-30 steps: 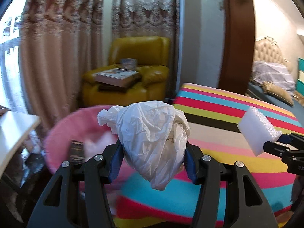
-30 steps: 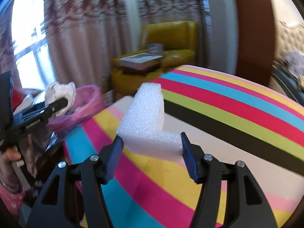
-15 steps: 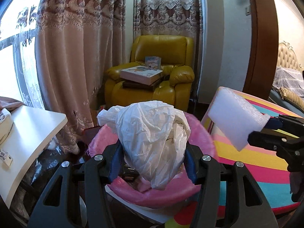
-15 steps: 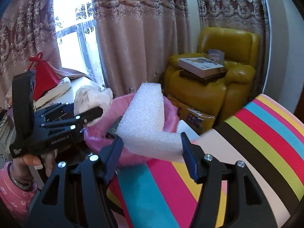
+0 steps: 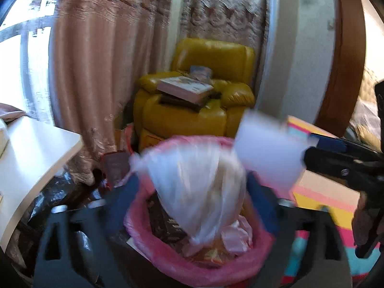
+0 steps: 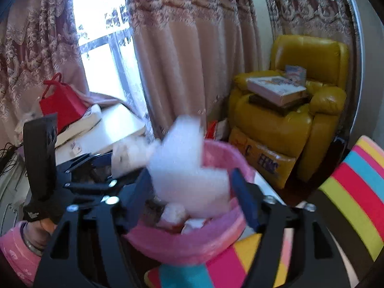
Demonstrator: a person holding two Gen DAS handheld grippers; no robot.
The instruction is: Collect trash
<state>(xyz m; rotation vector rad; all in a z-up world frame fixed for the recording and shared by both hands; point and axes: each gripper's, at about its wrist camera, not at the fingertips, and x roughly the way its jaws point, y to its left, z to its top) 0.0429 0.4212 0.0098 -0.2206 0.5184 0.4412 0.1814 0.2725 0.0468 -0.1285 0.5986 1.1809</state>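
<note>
My left gripper (image 5: 192, 199) sits over the pink-lined trash bin (image 5: 240, 271). The crumpled white plastic bag (image 5: 194, 187) hangs between its blue pads, blurred, and the pads look spread apart from it. My right gripper (image 6: 194, 187) is also over the bin (image 6: 187, 242), with the white foam block (image 6: 189, 172) between its pads, which stand wider than the block. The foam block (image 5: 266, 151) and right gripper show at the right in the left wrist view. The left gripper and bag (image 6: 127, 153) show at the left in the right wrist view. Trash lies inside the bin.
A yellow armchair (image 5: 199, 110) with books stands behind the bin against the curtains. A white desk (image 5: 28, 148) is to the left, with a red bag (image 6: 60, 103) on it. The striped cloth surface (image 6: 355, 192) lies to the right.
Both grippers moved further left and down over the bin. Both pairs of jaws have opened wider, and the bag and foam block are blurred as if dropping.
</note>
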